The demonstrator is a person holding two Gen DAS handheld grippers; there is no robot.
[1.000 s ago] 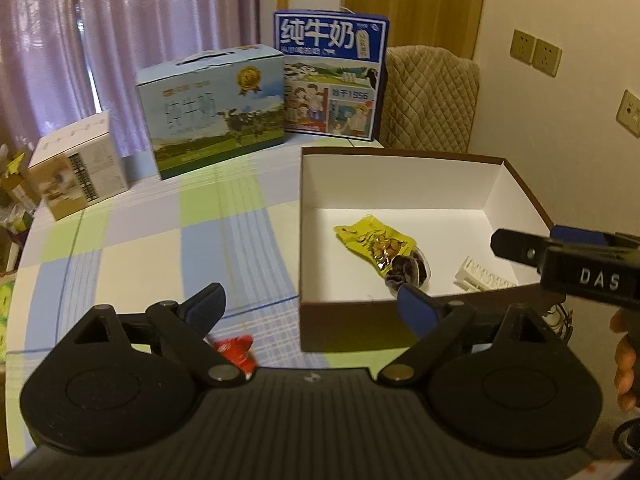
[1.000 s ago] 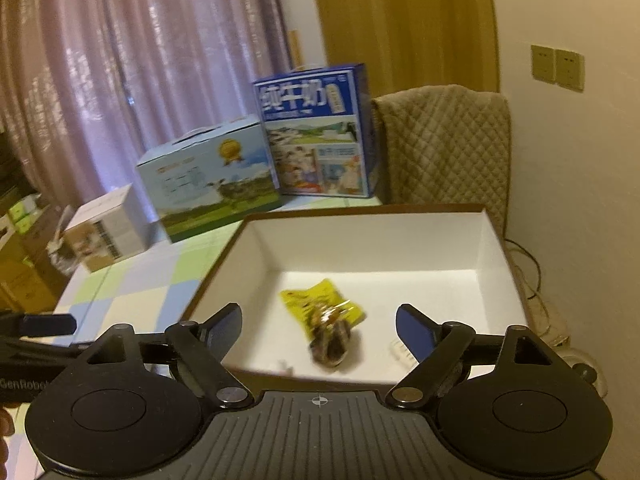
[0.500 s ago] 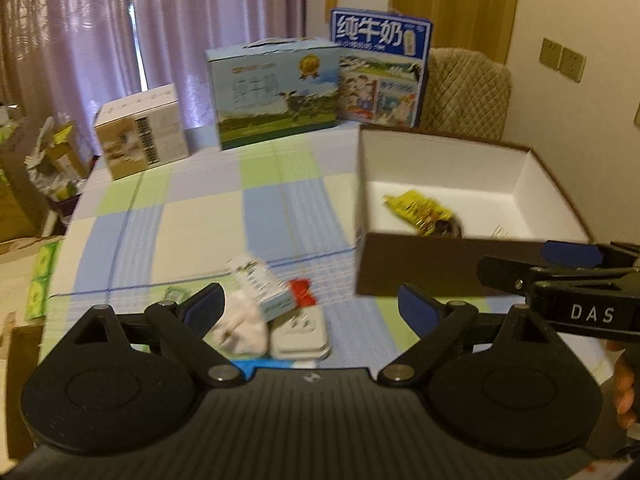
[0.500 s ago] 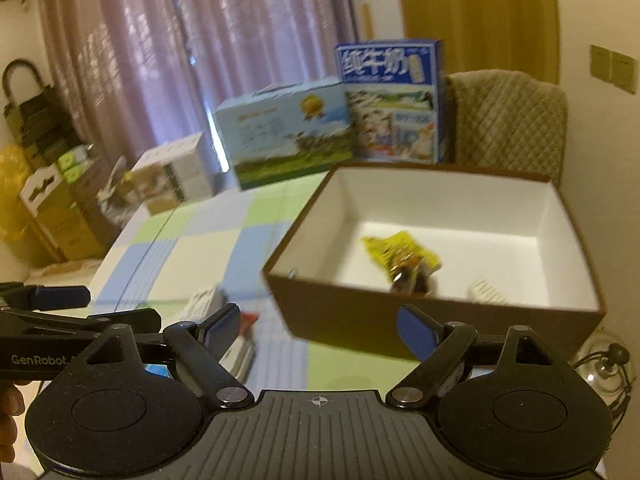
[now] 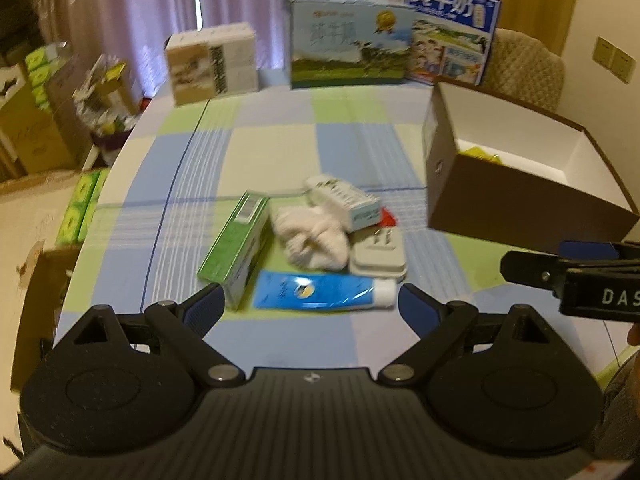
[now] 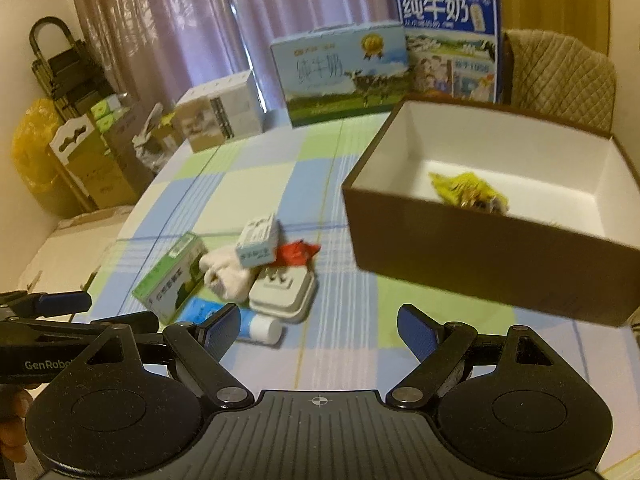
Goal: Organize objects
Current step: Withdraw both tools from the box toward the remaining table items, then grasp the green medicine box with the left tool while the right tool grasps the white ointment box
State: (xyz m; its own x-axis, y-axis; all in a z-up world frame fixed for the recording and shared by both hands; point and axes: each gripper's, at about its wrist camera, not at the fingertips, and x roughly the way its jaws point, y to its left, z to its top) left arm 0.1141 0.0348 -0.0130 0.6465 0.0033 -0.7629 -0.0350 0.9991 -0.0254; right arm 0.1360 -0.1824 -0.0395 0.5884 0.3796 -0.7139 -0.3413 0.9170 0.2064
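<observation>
A pile of small items lies mid-table: a green carton [image 5: 236, 246] [image 6: 172, 280], a blue tube [image 5: 320, 290] [image 6: 256, 326], a white cloth [image 5: 310, 236] [image 6: 226, 272], a white plug adapter [image 5: 378, 252] [image 6: 282, 290], a small white-blue box [image 5: 346, 198] [image 6: 258, 240] and a red wrapper [image 6: 298, 252]. The brown box [image 5: 516, 208] [image 6: 488, 252] stands to the right, holding a yellow packet [image 6: 468, 192]. My left gripper [image 5: 310, 306] is open just in front of the tube. My right gripper [image 6: 318, 330] is open, near the tube's cap, with nothing held.
Two milk cartons [image 5: 348, 46] [image 5: 452, 26] and a white-brown box [image 5: 210, 62] line the table's far edge. A padded chair [image 6: 560, 76] stands behind the brown box. Cardboard boxes and bags [image 6: 80, 160] crowd the floor on the left.
Both grippers have pulled back and swung left from over the brown box. The pile of items, hidden or only partly seen before, is now fully in front of them.
</observation>
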